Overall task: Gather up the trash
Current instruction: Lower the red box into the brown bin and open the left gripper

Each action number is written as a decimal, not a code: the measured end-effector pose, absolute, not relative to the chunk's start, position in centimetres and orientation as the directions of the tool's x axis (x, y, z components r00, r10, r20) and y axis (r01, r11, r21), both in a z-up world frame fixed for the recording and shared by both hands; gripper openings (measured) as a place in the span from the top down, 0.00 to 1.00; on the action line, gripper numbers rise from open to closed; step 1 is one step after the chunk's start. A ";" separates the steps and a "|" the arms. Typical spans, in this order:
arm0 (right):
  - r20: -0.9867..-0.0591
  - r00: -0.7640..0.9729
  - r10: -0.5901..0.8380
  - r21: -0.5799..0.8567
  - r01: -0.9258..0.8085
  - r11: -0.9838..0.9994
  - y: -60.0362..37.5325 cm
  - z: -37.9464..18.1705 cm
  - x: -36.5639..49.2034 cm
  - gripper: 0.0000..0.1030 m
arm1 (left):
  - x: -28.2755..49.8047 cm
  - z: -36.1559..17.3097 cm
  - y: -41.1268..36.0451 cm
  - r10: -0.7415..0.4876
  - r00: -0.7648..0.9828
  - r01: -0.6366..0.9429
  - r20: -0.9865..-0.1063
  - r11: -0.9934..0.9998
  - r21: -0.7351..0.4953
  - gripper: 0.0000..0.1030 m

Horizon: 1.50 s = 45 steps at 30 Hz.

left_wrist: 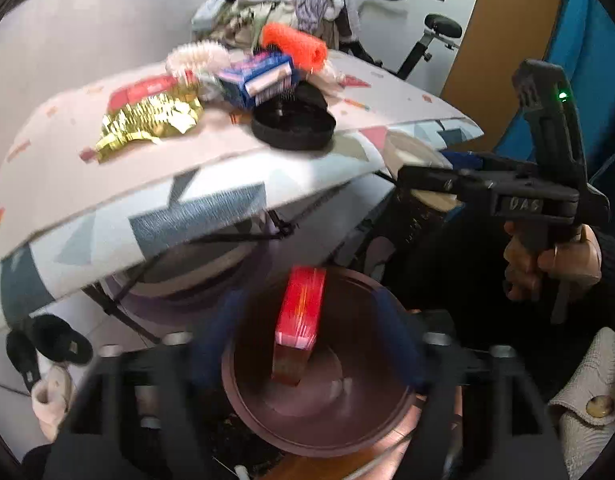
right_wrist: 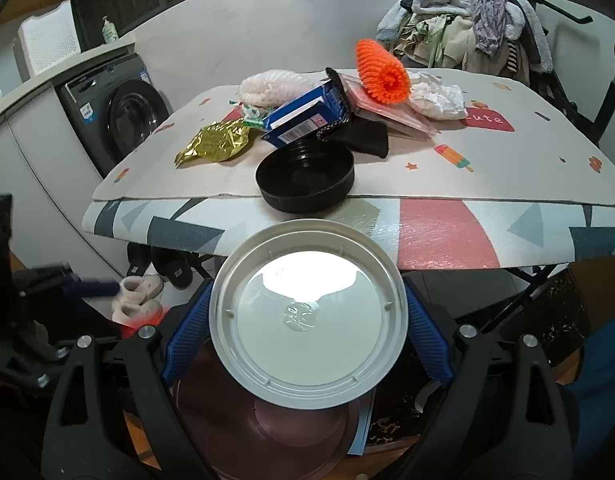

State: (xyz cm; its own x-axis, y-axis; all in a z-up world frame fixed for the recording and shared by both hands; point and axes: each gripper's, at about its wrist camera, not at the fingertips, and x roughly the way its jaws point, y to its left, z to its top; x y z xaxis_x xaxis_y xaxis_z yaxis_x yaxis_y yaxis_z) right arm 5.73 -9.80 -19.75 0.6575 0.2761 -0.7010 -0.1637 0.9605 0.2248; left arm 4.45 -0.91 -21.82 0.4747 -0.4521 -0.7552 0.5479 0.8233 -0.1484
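Observation:
In the left wrist view a red box (left_wrist: 300, 322) is in mid-air, blurred, inside the mouth of a brown round bin (left_wrist: 319, 412). My left gripper (left_wrist: 307, 344) is open above the bin, its blue pads (left_wrist: 215, 332) apart from the box. My right gripper (right_wrist: 307, 320) is shut on a white round lid (right_wrist: 307, 312) and holds it above the same bin (right_wrist: 267, 440); it also shows at the right of the left wrist view (left_wrist: 427, 178). On the ironing board (right_wrist: 447, 232) lie a black bowl (right_wrist: 306, 178), a gold wrapper (right_wrist: 217, 142), a blue carton (right_wrist: 307, 118) and crumpled white paper (right_wrist: 437, 98).
An orange knitted roll (right_wrist: 381, 70) and a white plastic bag (right_wrist: 271, 86) lie on the board. A clothes pile (right_wrist: 467, 20) stands behind it. A washing machine (right_wrist: 119, 116) is at the left. Slippers (right_wrist: 135, 300) lie on the floor under the board.

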 end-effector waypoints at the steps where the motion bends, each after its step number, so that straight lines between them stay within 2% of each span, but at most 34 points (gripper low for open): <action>1: -0.704 0.654 0.277 0.218 -0.171 0.961 -9.6 -19.8 5.8 0.15 | 4.2 -21.4 -0.7 -0.453 0.496 0.544 -0.741 0.827 -0.141 0.29; 5: -0.721 0.634 0.279 0.176 -0.222 0.959 -8.2 -20.1 5.7 0.15 | 3.4 -19.7 0.7 -0.411 0.607 0.477 -0.681 0.873 -0.101 0.16; 9: -0.741 0.600 0.301 0.153 -0.286 0.946 -6.7 -20.5 5.7 0.14 | 2.8 -18.3 2.4 -0.361 0.694 0.394 -0.623 0.914 -0.091 0.10; 21: -0.785 0.545 0.292 0.111 -0.341 0.933 -4.7 -21.7 6.0 0.12 | 4.1 -18.8 4.5 -0.326 0.697 0.302 -0.639 0.941 -0.151 0.10; 23: -0.788 0.542 0.291 0.113 -0.338 0.934 -4.7 -21.8 6.1 0.05 | 4.1 -18.7 4.5 -0.325 0.700 0.302 -0.636 0.942 -0.150 0.10; 30: -0.789 0.545 0.284 0.143 -0.287 0.947 -5.9 -21.8 6.5 0.06 | 3.9 -18.8 4.9 -0.283 0.715 0.259 -0.640 0.957 -0.135 0.10; 38: -0.767 0.578 0.279 0.206 -0.191 0.960 -8.2 -21.5 6.7 0.06 | 4.4 -18.9 5.9 -0.281 0.722 0.222 -0.632 0.960 -0.173 0.10; 45: -0.755 0.597 0.272 0.208 -0.175 0.962 -8.7 -21.1 6.5 0.06 | 4.6 -18.9 6.1 -0.270 0.725 0.206 -0.634 0.963 -0.175 0.10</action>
State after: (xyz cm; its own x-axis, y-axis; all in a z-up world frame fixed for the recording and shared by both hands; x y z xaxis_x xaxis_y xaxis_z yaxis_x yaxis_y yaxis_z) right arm 6.47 -8.65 -21.13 0.5970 0.2720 -0.7547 -0.1749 0.9623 0.2085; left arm 4.56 6.11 -18.92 0.7249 -0.2700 -0.6337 0.2055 0.9629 -0.1751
